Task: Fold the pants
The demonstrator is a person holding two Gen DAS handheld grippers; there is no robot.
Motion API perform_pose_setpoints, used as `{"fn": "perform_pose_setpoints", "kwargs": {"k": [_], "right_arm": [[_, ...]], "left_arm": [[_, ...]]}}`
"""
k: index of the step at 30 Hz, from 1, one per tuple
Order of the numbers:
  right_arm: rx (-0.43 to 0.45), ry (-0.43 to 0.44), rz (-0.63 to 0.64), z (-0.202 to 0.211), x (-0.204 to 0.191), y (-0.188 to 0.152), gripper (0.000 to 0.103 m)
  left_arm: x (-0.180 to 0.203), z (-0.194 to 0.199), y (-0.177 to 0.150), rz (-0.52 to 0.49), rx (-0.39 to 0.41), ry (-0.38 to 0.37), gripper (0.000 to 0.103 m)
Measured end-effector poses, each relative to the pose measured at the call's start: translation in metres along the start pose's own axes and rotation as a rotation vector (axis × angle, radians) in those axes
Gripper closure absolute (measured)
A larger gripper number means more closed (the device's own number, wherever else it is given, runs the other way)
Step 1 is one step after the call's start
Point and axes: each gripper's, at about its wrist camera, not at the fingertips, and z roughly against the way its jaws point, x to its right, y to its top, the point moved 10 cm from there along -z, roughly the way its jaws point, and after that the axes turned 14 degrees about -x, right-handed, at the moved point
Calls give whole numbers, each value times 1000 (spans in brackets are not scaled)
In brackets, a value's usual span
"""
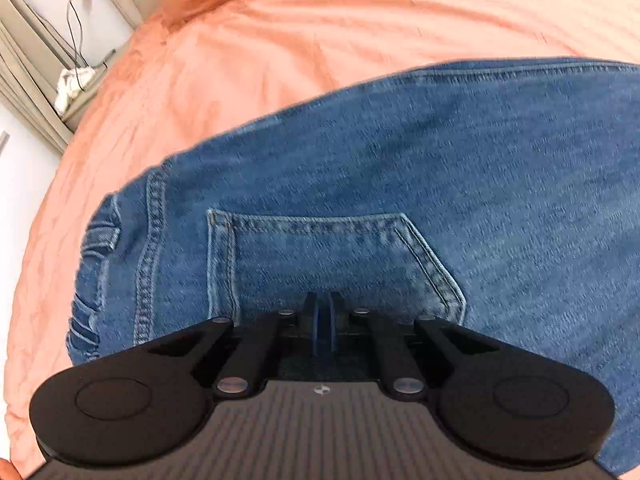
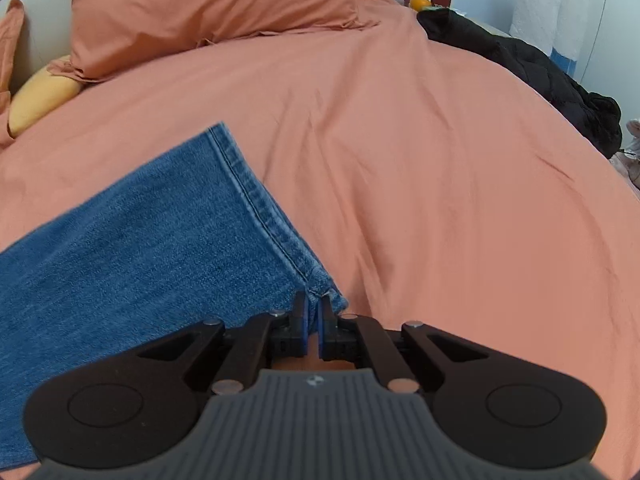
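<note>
Jeans (image 2: 132,256) folded lengthwise on bed (image 2: 420,160): right gripper (image 2: 314,310) pinches hem corner at 6 o'clock, left gripper (image 1: 323,312) clenched over back pocket (image 1: 320,256); lifting together would keep layers aligned

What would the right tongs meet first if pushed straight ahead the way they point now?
The right tongs sit nearly closed at the jeans' hem corner. Straight on they'd likely meet that denim first, then the orange bedsheet; depth is unclear.

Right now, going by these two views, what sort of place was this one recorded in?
Most likely a bedroom. The jeans lie on a bed with an orange sheet, a matching pillow sits at its head, and a cluttered nightstand with cables stands beside it.
</note>
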Motion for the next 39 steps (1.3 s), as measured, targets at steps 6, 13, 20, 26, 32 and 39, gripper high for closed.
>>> {"fn": "perform_pose_setpoints", "kwargs": {"k": [6,13,20,26,32,39], "right_arm": [[13,-56,87,27,-8,5,90],[20,187,253,64,-98,-11,88],[44,326,463,73,-241,-20,87],[-25,211,448,11,-269,4,88],[-29,202,359,-19,-272,44,91],[-46,179,363,-9,-266,47,77]], "left_arm": [[13,24,19,-46,108,-76,91],[73,41,46,-219,187,-224,87],[117,23,79,-223,203,-267,84],[113,4,116,-99,191,-284,92],[117,-10,142,-89,199,-243,97],[102,1,145,-27,193,-225,96]]}}
